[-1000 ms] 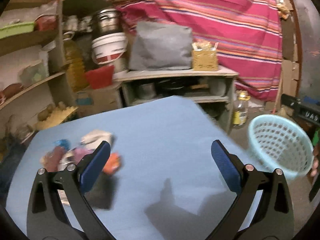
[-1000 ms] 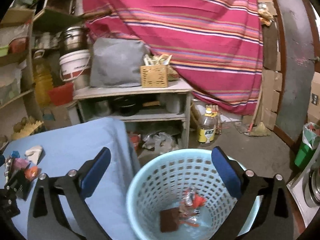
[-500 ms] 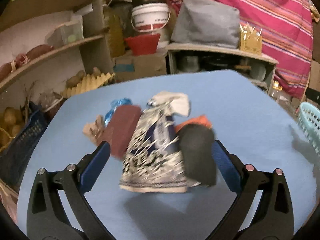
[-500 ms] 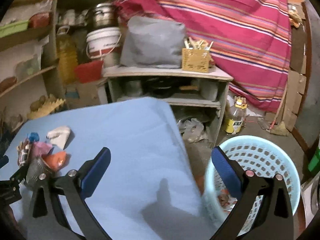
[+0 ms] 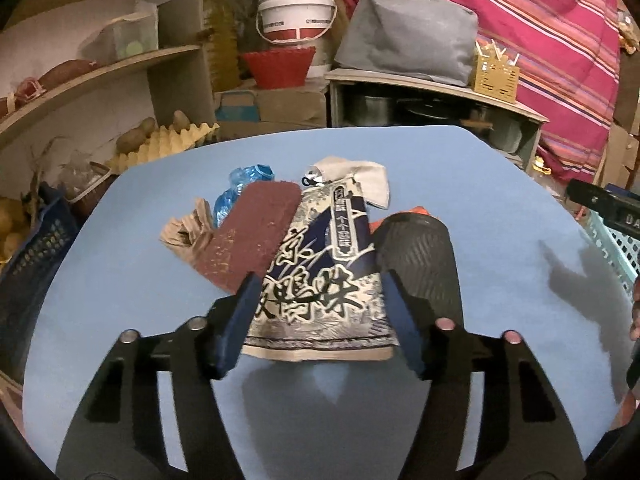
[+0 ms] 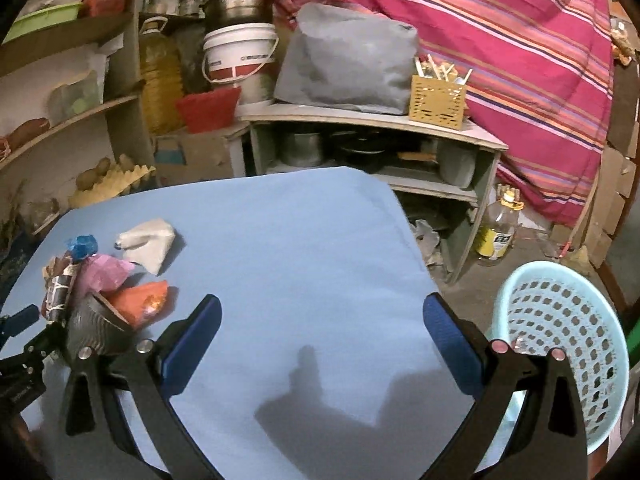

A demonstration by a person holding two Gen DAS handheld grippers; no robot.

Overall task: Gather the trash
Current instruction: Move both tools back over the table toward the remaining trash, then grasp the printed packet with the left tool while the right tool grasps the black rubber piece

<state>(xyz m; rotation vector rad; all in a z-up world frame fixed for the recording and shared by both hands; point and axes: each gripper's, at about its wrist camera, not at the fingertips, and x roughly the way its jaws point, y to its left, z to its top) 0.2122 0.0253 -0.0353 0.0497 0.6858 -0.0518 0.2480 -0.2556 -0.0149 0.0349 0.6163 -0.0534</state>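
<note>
A pile of trash lies on the blue table (image 5: pixel 500 216). In the left wrist view my left gripper (image 5: pixel 320 320) has its jaws closing around the near end of a blue-and-cream printed snack bag (image 5: pixel 320 276), one pad at each side. Beside it lie a maroon pad (image 5: pixel 248 232), a black ridged cup (image 5: pixel 416 256), a blue wrapper (image 5: pixel 244 184), brown crumpled paper (image 5: pixel 184 232) and a white wrapper (image 5: pixel 360 176). My right gripper (image 6: pixel 322 340) is open and empty over the bare table. The pale blue basket (image 6: pixel 568 340) stands on the floor at right.
Shelves with potatoes and an egg tray (image 5: pixel 160 144) stand at left. A low cabinet (image 6: pixel 368 152) with pots, a white bucket (image 6: pixel 240 52) and a grey bag stand behind the table. An oil bottle (image 6: pixel 498 228) stands on the floor. A dark blue crate (image 5: pixel 28 256) sits at the table's left.
My left gripper swung left from the basket to the trash pile, came close, and its jaws narrowed around the printed bag. My right gripper moved from over the basket to above the table.
</note>
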